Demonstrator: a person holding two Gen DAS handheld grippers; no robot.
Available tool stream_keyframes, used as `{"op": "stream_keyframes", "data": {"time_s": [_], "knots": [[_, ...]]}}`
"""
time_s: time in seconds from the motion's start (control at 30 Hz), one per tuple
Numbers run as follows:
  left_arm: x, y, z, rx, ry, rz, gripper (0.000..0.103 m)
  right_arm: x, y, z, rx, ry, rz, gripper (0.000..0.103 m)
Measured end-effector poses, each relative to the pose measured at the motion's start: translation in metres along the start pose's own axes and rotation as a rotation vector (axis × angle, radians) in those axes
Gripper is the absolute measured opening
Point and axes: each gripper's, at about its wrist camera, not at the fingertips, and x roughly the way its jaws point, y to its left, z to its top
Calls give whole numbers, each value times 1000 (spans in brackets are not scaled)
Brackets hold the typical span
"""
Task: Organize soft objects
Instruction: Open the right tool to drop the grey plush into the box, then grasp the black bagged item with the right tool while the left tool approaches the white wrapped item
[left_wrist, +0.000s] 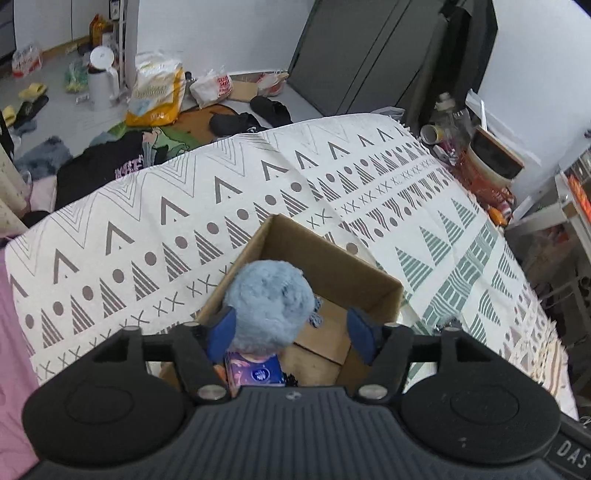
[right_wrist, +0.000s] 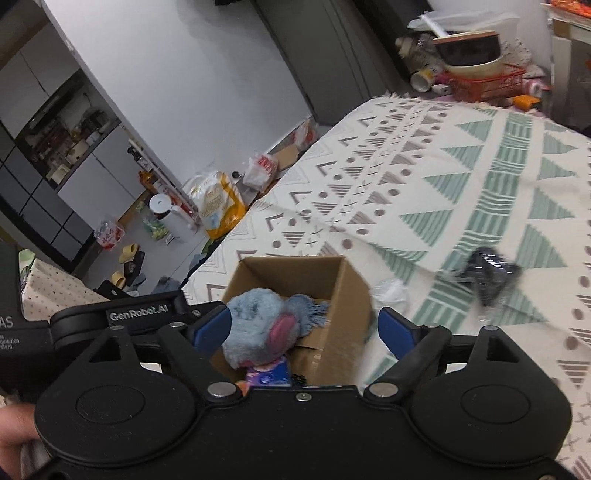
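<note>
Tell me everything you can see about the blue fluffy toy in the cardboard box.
The blue fluffy toy is a soft plush with long pale-blue fur, a pink patch and a fringed blue part trailing behind. It sits in the near-left corner of the open cardboard box on the patterned blanket, rising above the rim, over a purple printed item. Both grippers' fingers stand open around it.
</note>
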Motion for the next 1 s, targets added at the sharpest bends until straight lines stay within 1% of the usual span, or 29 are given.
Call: {"op": "stream_keyframes", "data": {"time_s": [0.27, 0.57, 0.8, 0.9, 1.0], "knots": [[-22, -31, -16, 35, -31, 2, 68, -33, -37, -5, 30, -27, -30, 95], [-36, -67, -33, 67, -56, 11, 68, -62, -76, -3, 56, -56, -42, 98], [-39, -89, -45, 95, -64, 29, 68, -75, -99, 0, 66, -81, -37, 98], [-38, -98, -48, 110, -62, 37, 68, -76, -107, 0, 56, -91, -43, 103], [-35, -106, -52, 127, -63, 44, 68, -74, -115, -4, 41, -109, -40, 103]]}}
